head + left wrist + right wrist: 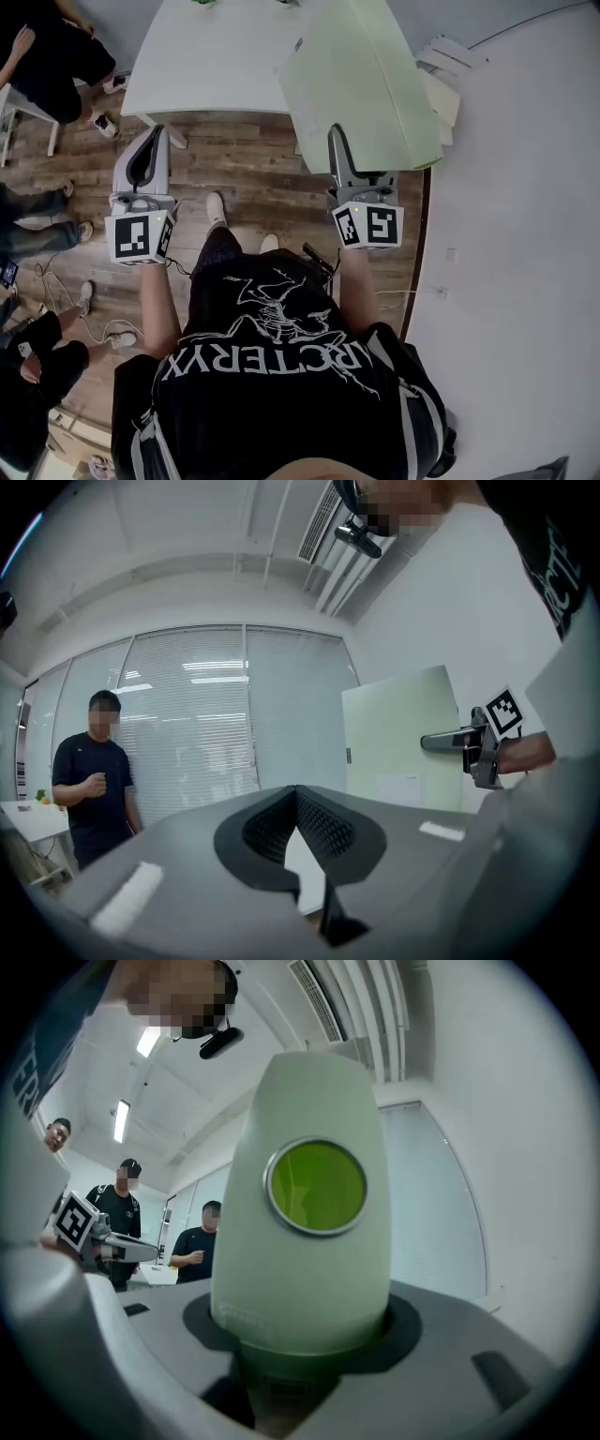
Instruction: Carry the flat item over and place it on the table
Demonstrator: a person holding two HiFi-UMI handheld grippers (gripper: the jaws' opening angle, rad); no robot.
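A pale green flat board (361, 80) with a round green disc (316, 1188) stands on edge in my right gripper (336, 141), which is shut on its lower edge. In the right gripper view the board (309, 1241) rises straight out of the jaws and fills the middle. The left gripper view shows the board (403, 738) to the right, with the right gripper (473, 742) beside it. My left gripper (155, 141) is held level at the left over the wooden floor, its jaws shut with nothing in them (300, 803). The white table (211, 56) lies just ahead.
Several people stand or sit at the left (47, 56), one beside a white chair (23, 108). Cables (94, 328) trail across the floor. A white wall (516, 234) runs along the right, with stacked white panels (450, 56) near the board's far end.
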